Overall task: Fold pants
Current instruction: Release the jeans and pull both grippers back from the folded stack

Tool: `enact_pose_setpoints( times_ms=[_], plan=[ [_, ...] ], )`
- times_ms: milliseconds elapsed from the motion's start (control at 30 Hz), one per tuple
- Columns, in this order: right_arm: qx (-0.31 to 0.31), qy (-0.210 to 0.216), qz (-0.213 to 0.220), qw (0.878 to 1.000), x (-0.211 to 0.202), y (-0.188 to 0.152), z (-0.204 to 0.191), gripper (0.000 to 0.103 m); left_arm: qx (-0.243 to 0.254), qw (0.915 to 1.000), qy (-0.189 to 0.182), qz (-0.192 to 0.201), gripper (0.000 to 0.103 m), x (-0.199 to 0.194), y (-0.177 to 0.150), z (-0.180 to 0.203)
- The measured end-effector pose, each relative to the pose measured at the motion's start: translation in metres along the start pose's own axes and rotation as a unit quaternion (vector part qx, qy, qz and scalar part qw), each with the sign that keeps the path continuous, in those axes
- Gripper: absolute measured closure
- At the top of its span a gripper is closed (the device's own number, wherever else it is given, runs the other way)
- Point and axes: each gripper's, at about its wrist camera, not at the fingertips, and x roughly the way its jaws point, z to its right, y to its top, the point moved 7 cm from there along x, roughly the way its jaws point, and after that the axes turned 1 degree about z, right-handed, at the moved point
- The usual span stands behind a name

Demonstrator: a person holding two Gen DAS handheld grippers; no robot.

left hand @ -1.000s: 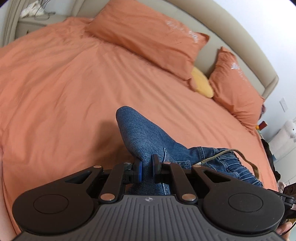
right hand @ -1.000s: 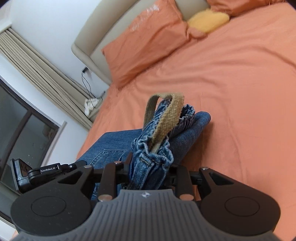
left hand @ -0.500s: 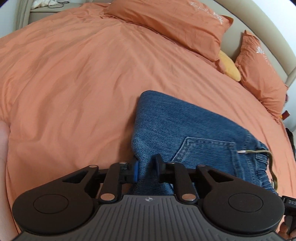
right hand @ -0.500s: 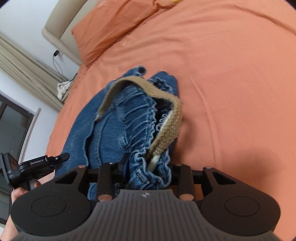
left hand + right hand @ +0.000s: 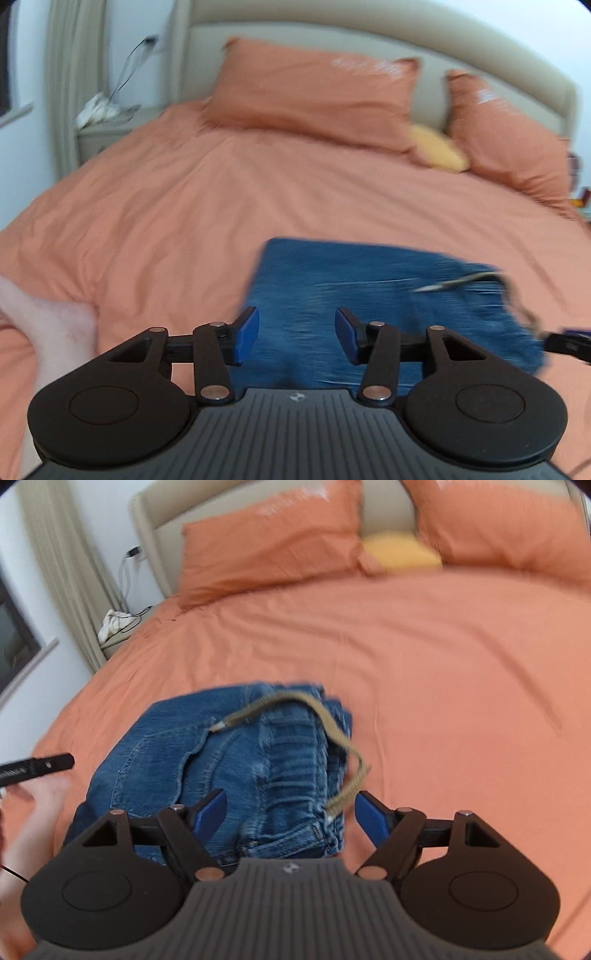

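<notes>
Bedding of plain orange cotton [image 5: 184,206] covers the wide bed, and the folded blue denim pants [image 5: 207,760] lie on it near the foot edge. Half a second ago both tools pinched the denim; now the left gripper [image 5: 296,335] and right gripper [image 5: 290,818] have jaws spread, empty, just over the pants. The fold looks finished. A tan woven drawstring [image 5: 332,731] trails across the pants' waistband.

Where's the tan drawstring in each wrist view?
Left wrist: drawstring at right of centre, blurred, on the far right end of the folded jeans.
Right wrist: drawstring near centre, arcing over the waistband of the jeans, ending close to the right blue finger.
Shared landmark: yellow cushion between the orange pillows.
</notes>
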Motion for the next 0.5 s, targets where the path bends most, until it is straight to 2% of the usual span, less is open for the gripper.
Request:
enact_pose_setpoints(
  times_ms=[100, 233, 300, 500],
  plan=[
    [-0.050, -0.018, 0.038, 0.998, -0.033, 0.007, -0.022, 0.026, 0.018, 0.9992, -0.012, 0.034, 0.047, -0.038, 0.003, 0.029],
    [-0.104, -0.033, 0.097, 0.989, -0.085, 0.014, -0.052, 0.018, 0.029, 0.9969, -0.027, 0.068, 0.045, -0.079, 0.005, 0.060],
    [-0.112, -0.041, 0.122, 0.985, -0.115, 0.012, -0.061, 0.014, 0.038, 0.9965, -0.022, 0.071, 0.044, -0.094, 0.002, 0.070],
    [-0.107, -0.064, 0.174, 0.977, -0.166, -0.013, -0.080, 0.006, 0.041, 0.9935, 0.001, 0.106, 0.027, -0.128, -0.013, 0.076]
  ],
)
